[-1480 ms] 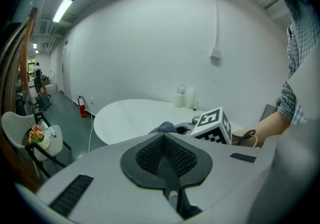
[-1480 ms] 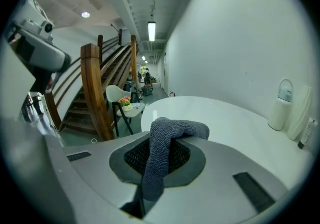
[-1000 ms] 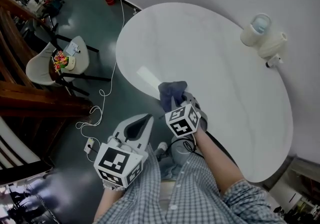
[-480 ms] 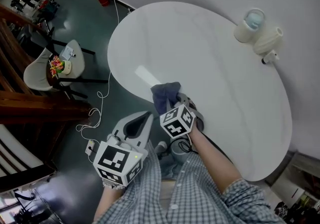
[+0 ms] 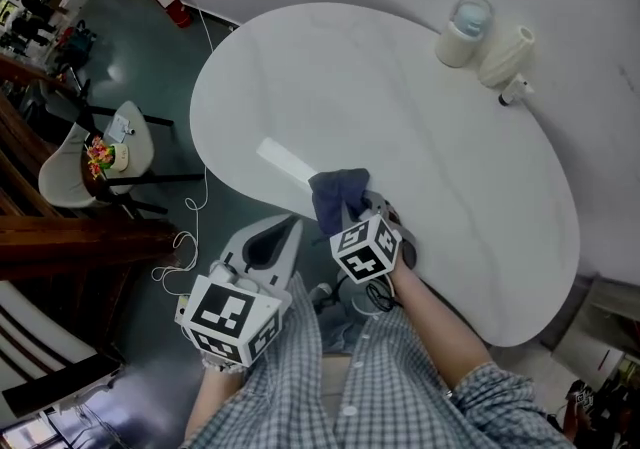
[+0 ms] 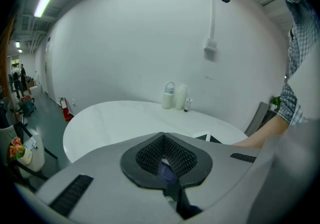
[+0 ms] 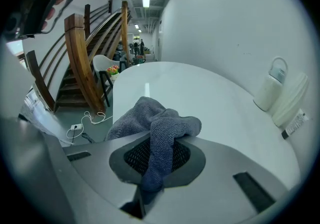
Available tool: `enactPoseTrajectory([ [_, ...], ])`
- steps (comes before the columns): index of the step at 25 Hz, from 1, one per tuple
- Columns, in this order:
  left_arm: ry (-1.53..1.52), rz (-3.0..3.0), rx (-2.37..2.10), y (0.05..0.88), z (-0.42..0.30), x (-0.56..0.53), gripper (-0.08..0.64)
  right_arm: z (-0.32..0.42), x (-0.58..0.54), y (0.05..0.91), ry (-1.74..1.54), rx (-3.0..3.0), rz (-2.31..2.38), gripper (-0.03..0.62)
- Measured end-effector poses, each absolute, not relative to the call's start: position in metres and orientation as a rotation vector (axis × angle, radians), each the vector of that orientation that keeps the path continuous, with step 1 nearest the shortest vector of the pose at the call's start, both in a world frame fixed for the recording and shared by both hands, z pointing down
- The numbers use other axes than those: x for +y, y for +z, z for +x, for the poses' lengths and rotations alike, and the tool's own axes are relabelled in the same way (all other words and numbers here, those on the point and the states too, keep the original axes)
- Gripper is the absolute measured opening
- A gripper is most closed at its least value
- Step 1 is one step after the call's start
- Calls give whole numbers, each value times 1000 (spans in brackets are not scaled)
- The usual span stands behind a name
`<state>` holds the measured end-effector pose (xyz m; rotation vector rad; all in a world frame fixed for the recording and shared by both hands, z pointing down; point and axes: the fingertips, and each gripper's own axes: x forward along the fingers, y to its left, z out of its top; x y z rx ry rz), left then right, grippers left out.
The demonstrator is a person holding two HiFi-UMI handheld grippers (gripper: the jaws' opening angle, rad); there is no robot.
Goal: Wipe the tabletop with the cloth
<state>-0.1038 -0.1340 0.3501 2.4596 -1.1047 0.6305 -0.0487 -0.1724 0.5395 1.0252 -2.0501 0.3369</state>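
Note:
The white oval table (image 5: 400,107) fills the middle of the head view. A blue-grey cloth (image 5: 337,192) lies bunched at the table's near edge, and my right gripper (image 5: 356,209) is shut on it. In the right gripper view the cloth (image 7: 155,123) hangs out between the jaws onto the tabletop (image 7: 200,93). My left gripper (image 5: 268,243) hangs off the table over the dark floor, left of the right one. Its jaws are together with nothing held (image 6: 165,160), and it points across the table (image 6: 125,115).
At the table's far side stand a white jug (image 5: 462,32), a white ribbed vase (image 5: 505,50) and a small bottle (image 5: 512,89), close to the wall. On the floor to the left are a white chair (image 5: 85,162), a white cable (image 5: 190,237) and wooden stairs (image 5: 40,227).
The head view has swung, so the table sits further left in frame. My right gripper and the cloth have slid slightly right along the near edge. The left gripper has stayed in place.

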Motion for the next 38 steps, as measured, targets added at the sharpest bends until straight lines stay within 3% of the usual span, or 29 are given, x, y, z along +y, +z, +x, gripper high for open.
enactPoseTrajectory([
  [20, 651, 2654, -870, 345, -14, -159, 3, 87, -107, 542, 524, -1877, 1243, 31],
  [38, 618, 2724, -783, 339, 26, -160, 3, 168, -43, 542, 629, -1711, 1399, 31],
])
